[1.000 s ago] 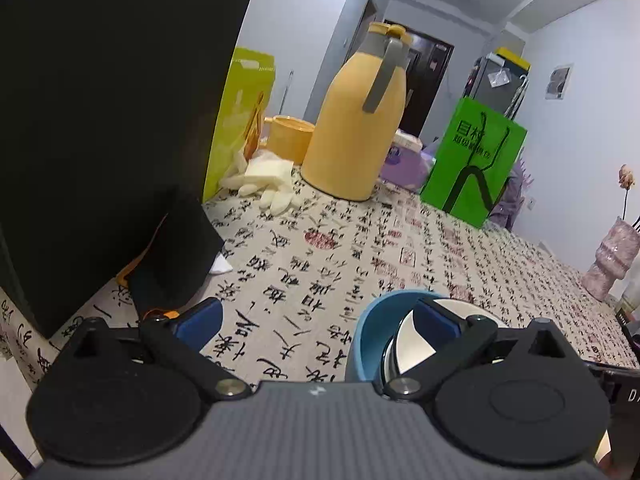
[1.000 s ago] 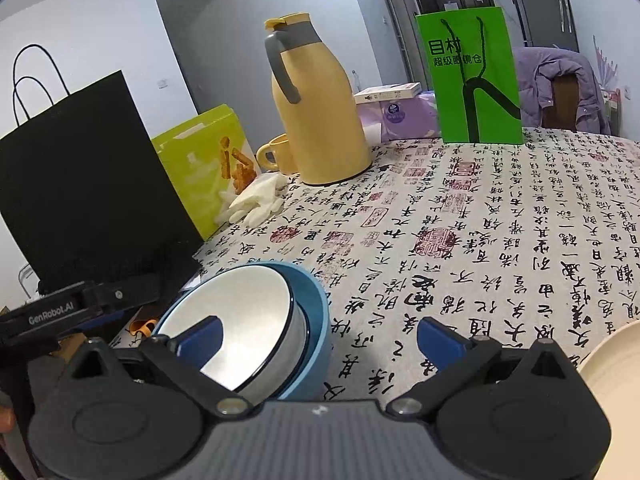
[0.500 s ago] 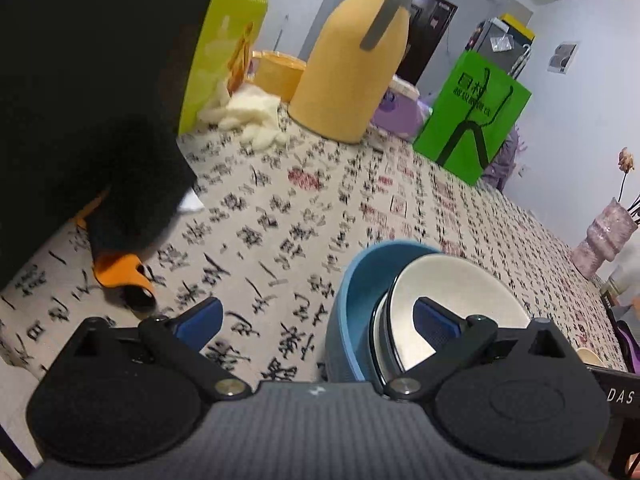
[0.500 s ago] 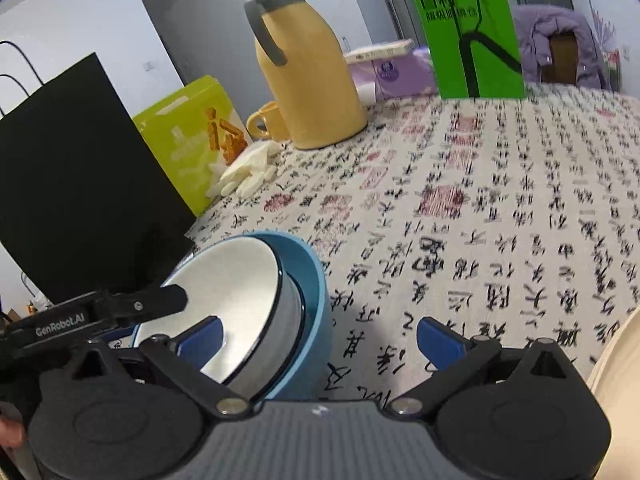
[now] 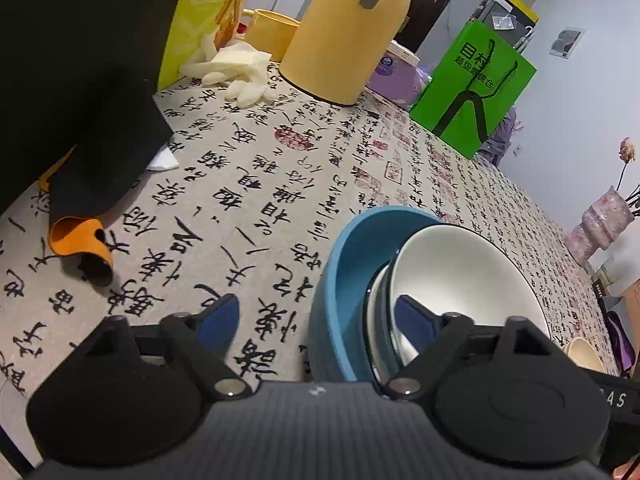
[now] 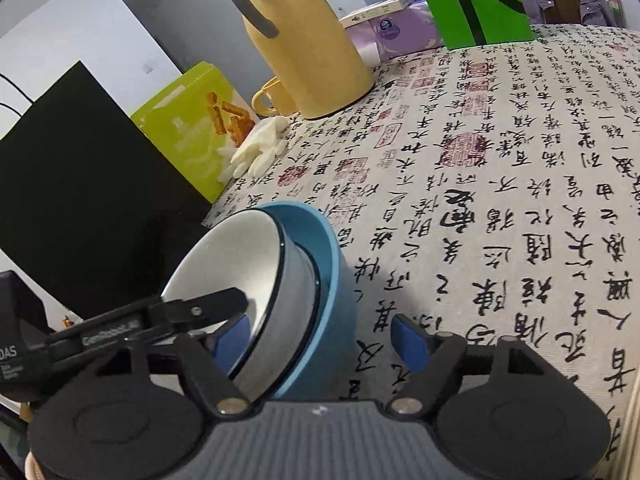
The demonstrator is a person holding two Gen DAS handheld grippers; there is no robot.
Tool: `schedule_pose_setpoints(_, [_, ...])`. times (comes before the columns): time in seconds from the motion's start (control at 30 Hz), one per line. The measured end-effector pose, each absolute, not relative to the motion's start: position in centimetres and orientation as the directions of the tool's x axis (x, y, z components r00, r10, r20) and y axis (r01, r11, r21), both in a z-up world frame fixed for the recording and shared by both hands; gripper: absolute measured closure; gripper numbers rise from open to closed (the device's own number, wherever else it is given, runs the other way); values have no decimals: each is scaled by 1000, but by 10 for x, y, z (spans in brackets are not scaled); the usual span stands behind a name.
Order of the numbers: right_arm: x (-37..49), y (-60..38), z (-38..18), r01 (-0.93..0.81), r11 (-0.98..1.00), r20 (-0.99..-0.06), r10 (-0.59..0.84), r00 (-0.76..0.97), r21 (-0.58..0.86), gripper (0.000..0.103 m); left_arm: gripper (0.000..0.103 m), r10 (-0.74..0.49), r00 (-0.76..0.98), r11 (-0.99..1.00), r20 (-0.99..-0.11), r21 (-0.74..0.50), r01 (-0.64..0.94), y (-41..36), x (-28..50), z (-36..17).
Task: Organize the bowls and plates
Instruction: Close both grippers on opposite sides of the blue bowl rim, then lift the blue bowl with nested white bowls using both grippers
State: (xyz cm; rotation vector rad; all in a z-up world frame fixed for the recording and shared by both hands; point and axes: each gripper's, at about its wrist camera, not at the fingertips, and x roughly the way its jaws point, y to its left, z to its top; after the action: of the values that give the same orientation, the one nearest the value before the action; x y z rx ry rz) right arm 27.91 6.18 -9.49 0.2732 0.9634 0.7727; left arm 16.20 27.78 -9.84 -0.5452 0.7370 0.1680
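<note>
The blue bowl (image 5: 340,264) stands on the table (image 5: 256,184) near its front edge, with the white bowl (image 5: 460,276) nested inside it. Both bowls are cut off at the bottom by the gripper bodies, so their bases cannot be seen.

Left gripper (image 5: 316,322): jaws closing, one finger outside the blue bowl's wall, the other inside the white bowl; both rims lie between them. The pads do not visibly press yet. Right gripper (image 6: 320,338): jaws closing astride the opposite side of the bowls, likewise without visible contact.

A black bag (image 5: 80,80) fills the left of the left view and hides what lies behind it. An orange-lined pouch (image 5: 80,240) lies at its foot. Farther back stand a yellow box (image 6: 192,128), gloves (image 5: 236,72), a mug (image 6: 272,98), a jug (image 6: 308,52), its top cropped in the left view, a purple pack (image 5: 396,76) and a green bag (image 5: 476,88).

Only the left view shows the vase (image 5: 608,224) and a cream dish (image 5: 580,354) at the edge. Only the right view shows the left gripper's arm crossing the white bowl.
</note>
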Motion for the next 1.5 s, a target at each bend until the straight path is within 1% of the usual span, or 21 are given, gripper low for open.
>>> schedule_pose_setpoints(0.3, [283, 68, -100, -469, 669, -614, 733, 292, 577, 43, 37, -122, 753, 832, -647, -480, -278, 273, 168, -102])
schedule_pose_setpoints(0.33, [283, 69, -100, -468, 667, -613, 735, 289, 580, 43, 38, -131, 755, 828, -643, -490, -273, 273, 168, -102])
schedule_pose_setpoints(0.4, [284, 69, -101, -464, 667, -611, 737, 289, 584, 43, 44, -146, 759, 820, -634, -506, -266, 274, 168, -102])
schedule_pose_setpoints(0.43, [284, 69, -101, -461, 666, -610, 738, 288, 587, 44, 45, -154, 762, 817, -629, -515, -260, 274, 168, -102])
schedule_pose_setpoints(0.8, [286, 67, -107, -445, 652, -597, 753, 278, 614, 44, 45, -160, 772, 806, -615, -533, -258, 276, 167, -103])
schedule_pose_setpoints(0.9, [287, 67, -109, -442, 647, -590, 758, 279, 622, 45, 42, -160, 772, 799, -615, -540, -264, 277, 168, -105])
schedule_pose_setpoints(1.23, [289, 63, -112, -427, 639, -574, 767, 287, 640, 48, 41, -163, 784, 792, -598, -553, -257, 278, 168, -107])
schedule_pose_setpoints(1.37, [290, 62, -112, -419, 641, -573, 766, 293, 643, 54, 41, -154, 787, 806, -597, -537, -250, 274, 168, -105])
schedule_pose_setpoints(1.5, [289, 61, -112, -418, 640, -571, 767, 293, 645, 54, 41, -126, 790, 826, -600, -504, -251, 269, 168, -101])
